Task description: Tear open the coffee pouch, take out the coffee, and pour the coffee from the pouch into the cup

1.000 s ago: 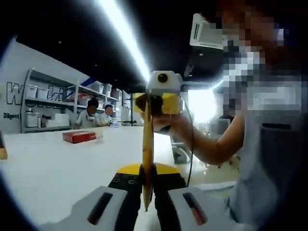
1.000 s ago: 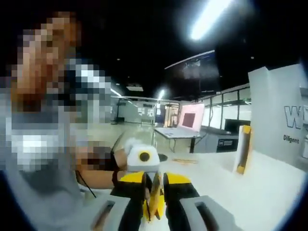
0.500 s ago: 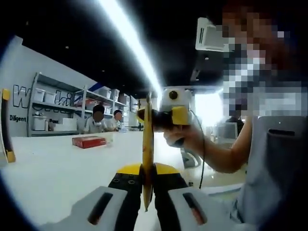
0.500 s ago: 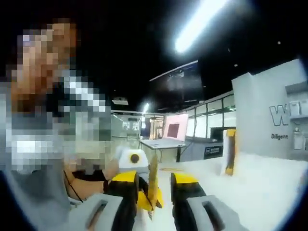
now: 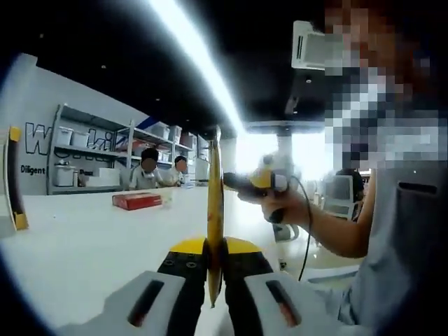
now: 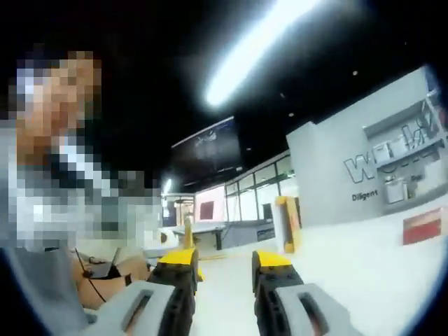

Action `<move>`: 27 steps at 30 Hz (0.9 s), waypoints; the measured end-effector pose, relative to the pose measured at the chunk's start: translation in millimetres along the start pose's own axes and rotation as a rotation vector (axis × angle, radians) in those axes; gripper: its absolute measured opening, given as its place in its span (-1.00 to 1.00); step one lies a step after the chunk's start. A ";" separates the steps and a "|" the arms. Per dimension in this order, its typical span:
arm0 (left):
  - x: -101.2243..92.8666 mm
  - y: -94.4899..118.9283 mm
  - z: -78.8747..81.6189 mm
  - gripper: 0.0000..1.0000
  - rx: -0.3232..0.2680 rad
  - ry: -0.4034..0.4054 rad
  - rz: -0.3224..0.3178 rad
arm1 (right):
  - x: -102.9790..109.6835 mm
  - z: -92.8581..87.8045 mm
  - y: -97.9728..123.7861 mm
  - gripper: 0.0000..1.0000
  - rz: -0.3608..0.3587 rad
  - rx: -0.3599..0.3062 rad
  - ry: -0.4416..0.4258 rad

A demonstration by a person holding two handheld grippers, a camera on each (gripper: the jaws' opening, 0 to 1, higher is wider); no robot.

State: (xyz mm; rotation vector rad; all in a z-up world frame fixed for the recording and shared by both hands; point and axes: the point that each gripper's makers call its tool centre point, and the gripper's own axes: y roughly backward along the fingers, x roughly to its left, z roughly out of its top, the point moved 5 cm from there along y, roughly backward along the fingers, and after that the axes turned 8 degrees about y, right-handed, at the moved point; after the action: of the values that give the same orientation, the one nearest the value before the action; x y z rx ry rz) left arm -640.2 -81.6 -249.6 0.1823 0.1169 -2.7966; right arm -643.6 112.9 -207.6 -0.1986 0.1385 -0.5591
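Observation:
The yellow coffee pouch point(image 5: 214, 210) stands upright and edge-on in the left gripper view, over a white table point(image 5: 77, 245). My left gripper point(image 5: 214, 248) is shut on its lower edge. A hand holds my right gripper point(image 5: 236, 183) just right of the pouch's upper part, apart from it. In the right gripper view my right gripper point(image 6: 224, 262) stands open with nothing between its jaws. A thin yellow strip point(image 6: 187, 236) rises just above its left jaw; I cannot tell whether it is the pouch.
A red box point(image 5: 136, 201) point(image 6: 423, 225) lies on the white table. A yellow-and-white upright panel point(image 5: 12, 178) point(image 6: 287, 222) stands at the table's edge. Two people sit by shelves point(image 5: 77, 157) at the back. The person's arm point(image 5: 336, 231) and body are at the right.
My right gripper was shut on the pouch's top a second ago; it has opened, let go and drawn off to the side. The left gripper still holds the pouch.

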 end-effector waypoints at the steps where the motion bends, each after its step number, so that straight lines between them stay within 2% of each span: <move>1: -0.7 -0.2 -0.7 -0.79 0.002 -0.004 0.001 | -2.7 -2.5 3.1 -0.35 -0.013 0.007 0.014; 4: -1.5 -0.5 -2.2 -0.79 0.011 -0.014 0.000 | -12.1 -10.3 10.5 -0.27 -0.076 0.041 0.044; 10: -2.1 0.8 -2.4 -0.79 0.010 -0.019 -0.004 | -29.7 -17.9 24.7 -0.11 -0.170 0.053 0.060; 13: -1.9 1.3 -2.2 -0.79 0.007 -0.016 -0.006 | -43.3 -25.6 33.4 -0.02 -0.244 0.082 0.092; 18: -1.1 1.9 -2.4 -0.79 0.006 -0.022 -0.002 | -60.6 -28.7 46.6 0.14 -0.332 0.068 0.082; 27: -1.4 2.1 -2.2 -0.79 0.002 -0.018 -0.005 | -70.7 -27.5 54.0 0.23 -0.395 0.082 0.111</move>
State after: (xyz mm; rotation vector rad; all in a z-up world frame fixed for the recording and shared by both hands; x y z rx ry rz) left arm -638.0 -82.8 -251.7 0.1570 0.1099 -2.8029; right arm -680.4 191.7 -241.0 -0.1144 0.1848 -0.9679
